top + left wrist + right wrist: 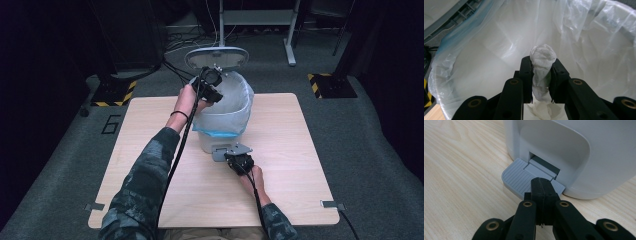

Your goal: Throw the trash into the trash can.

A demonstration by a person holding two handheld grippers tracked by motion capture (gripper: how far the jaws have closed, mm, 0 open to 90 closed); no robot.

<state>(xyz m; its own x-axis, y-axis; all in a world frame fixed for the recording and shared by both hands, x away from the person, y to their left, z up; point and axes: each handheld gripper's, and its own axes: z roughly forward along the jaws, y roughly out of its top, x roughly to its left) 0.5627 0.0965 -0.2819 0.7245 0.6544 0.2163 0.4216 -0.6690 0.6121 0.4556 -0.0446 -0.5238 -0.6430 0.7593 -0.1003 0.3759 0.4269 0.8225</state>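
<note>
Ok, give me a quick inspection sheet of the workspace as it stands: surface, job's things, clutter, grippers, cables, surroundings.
Surface: light wood table, bare apart from the bin.
Job's things: white pedal bin with a clear plastic liner, lid raised; grey pedal at its base; crumpled white tissue.
Clutter: nothing seen.
Grippers: left gripper shut on the tissue, held over the open bin; right gripper shut, its tips on the pedal.
Cables: one black cable trails along each forearm; loose cables lie on the floor behind the table.
Surroundings: grey carpet, yellow-black striped stand bases, a white frame at the back.
</note>
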